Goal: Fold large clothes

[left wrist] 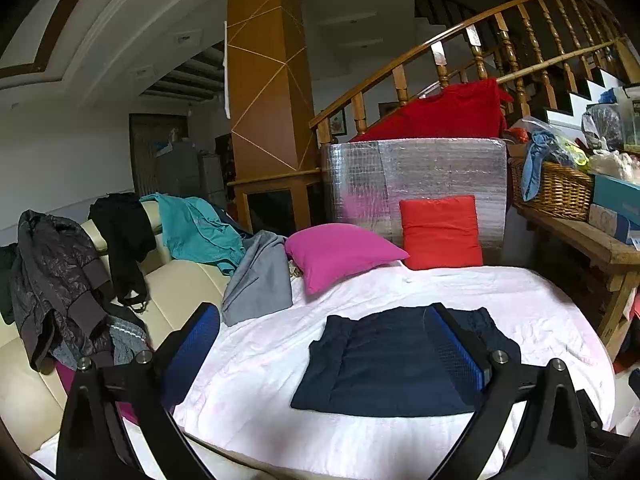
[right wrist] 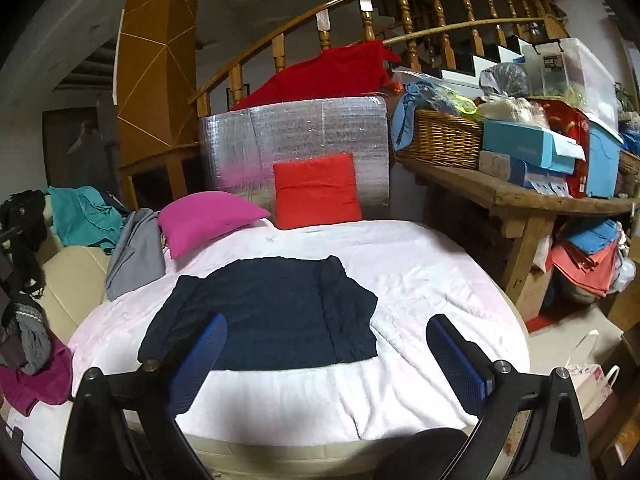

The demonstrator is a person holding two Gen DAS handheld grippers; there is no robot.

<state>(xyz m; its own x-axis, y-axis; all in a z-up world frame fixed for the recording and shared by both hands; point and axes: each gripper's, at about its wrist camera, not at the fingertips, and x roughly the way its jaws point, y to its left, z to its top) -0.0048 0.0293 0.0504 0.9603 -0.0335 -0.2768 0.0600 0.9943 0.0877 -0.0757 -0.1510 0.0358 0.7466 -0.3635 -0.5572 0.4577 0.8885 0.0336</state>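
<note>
Taking the scene from left to right: a dark jacket (left wrist: 52, 280) and other clothes hang over the cream sofa (left wrist: 180, 280) at the left edge; a grey garment (left wrist: 260, 280) droops off the sofa onto the white sheet (right wrist: 420, 280); then a magenta pillow (right wrist: 204, 220) and a red pillow (right wrist: 316, 192) rest at the far side against a silver foil board (right wrist: 300, 128); a wicker basket (right wrist: 444, 140) and boxes crowd the wooden bench at the right. The navy garment (right wrist: 272, 316), the thing being folded, lies flat in the middle of the sheet, apparently with both side flaps already turned inward, so it seems a tidy rectangle waiting for a crosswise fold; to do that well, each gripper should probably take one near corner through all layers, lift only enough to clear the sheet, carry the near hem evenly to the far edge so the sides stay parallel, then let go and smooth out the wrinkled right flap. The left gripper (left wrist: 324, 344) hangs above the near-left part of the bed with its blue pads spread wide, holding nothing and seemingly clear of the cloth, though its right pad overlaps the garment in its own view; the right gripper (right wrist: 328, 356) is likewise spread wide and empty, poised over the garment's near edge, touching nothing that can be seen.
</note>
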